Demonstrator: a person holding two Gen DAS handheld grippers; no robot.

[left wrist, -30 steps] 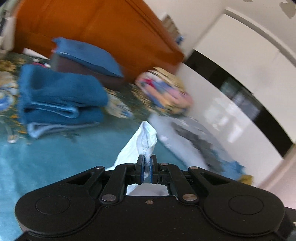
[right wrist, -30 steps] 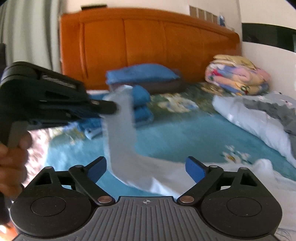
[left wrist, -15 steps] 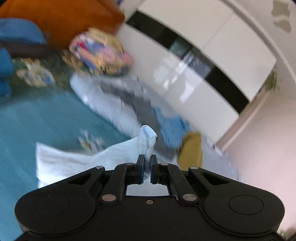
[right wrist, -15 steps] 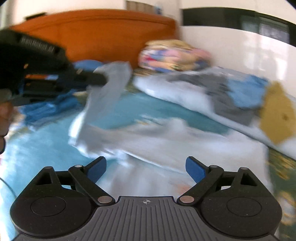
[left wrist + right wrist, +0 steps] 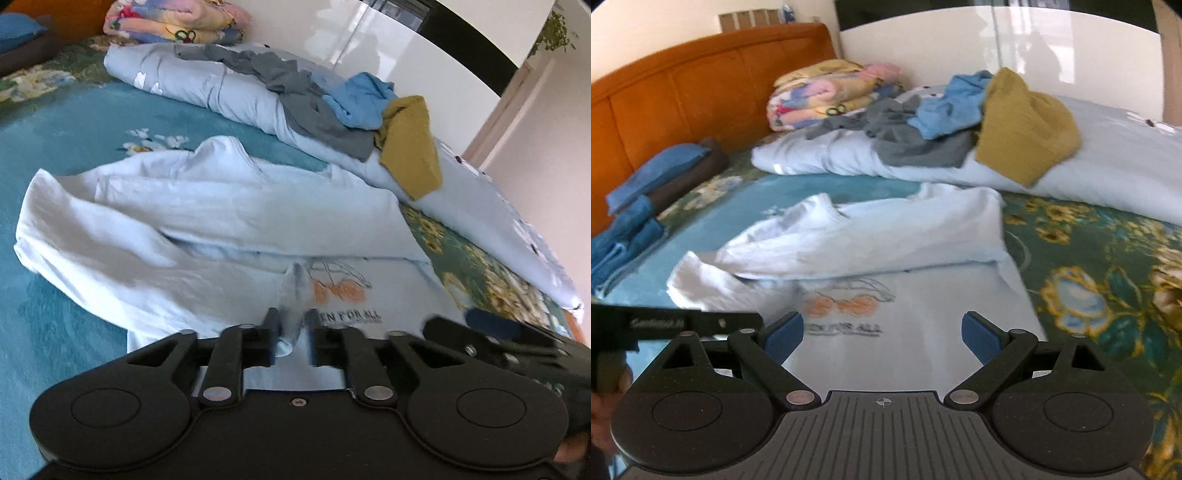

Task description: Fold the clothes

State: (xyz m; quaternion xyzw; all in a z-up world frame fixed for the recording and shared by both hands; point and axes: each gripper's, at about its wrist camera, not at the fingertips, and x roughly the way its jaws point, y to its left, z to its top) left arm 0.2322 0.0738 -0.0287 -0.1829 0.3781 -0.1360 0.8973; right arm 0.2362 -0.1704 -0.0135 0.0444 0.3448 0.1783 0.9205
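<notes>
The pale blue cotton T-shirt (image 5: 229, 206) with an orange printed motif and dark lettering lies on the bed, directly ahead of both your tools; part of it is already doubled over the chest in soft, rumpled ridges, which leaves the print exposed nearest you. A pinched fold of that thin fabric stands upright between the jaws of your left tongs (image 5: 291, 332), whose jaws are opening: the cloth sits in the gap, and the pads no longer appear to press it, so you are releasing the fold where it lies. Your right tongs (image 5: 882, 332) stand wide apart with nothing between the blue pads, poised over the printed area, probably ready to smooth or take a new edge. The shirt looks light and limp, likely to slump once freed.

Beneath it spreads the teal plush bed cover (image 5: 62, 122), napped and matte, bordered by a green floral pattern (image 5: 1108, 295). Beyond lies a long light blue folded duvet (image 5: 207, 85), carrying a loose heap of unfolded clothes: a grey garment (image 5: 295, 88), a bright blue garment (image 5: 358, 99) and a mustard-yellow garment (image 5: 410, 147), apparently waiting their turn. A multicoloured folded blanket (image 5: 827, 96) rests near the orange padded headboard (image 5: 683, 96), and folded blue towels (image 5: 631, 229) are stacked at the left, well apart from the work.
</notes>
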